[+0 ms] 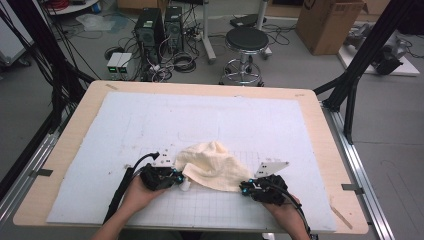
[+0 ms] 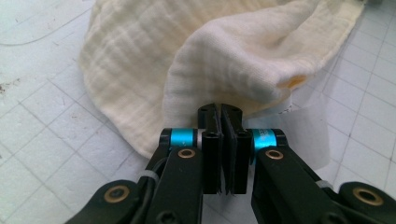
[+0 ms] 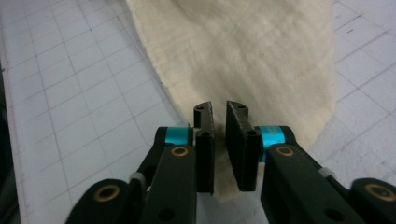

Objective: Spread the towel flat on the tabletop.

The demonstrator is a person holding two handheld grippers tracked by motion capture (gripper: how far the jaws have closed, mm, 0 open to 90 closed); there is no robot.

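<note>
A cream, crumpled cloth (image 1: 212, 165) lies on the white gridded mat (image 1: 150, 125) near the table's front. My left gripper (image 1: 181, 180) is at the cloth's left edge. In the left gripper view its jaws (image 2: 223, 109) stand pressed together with a raised fold of the cloth (image 2: 210, 70) pinched at their tips. My right gripper (image 1: 243, 187) is at the cloth's right corner. In the right gripper view its jaws (image 3: 219, 109) stand a narrow slit apart, over the cloth's corner (image 3: 261, 60), with the fabric filling the slit between them.
The mat covers most of a wooden table (image 1: 65, 150). Behind the table stand a black stool (image 1: 246, 42), computer towers (image 1: 150, 27) with cables, and a cardboard box (image 1: 327, 22). Black frame posts (image 1: 360, 65) rise at the right.
</note>
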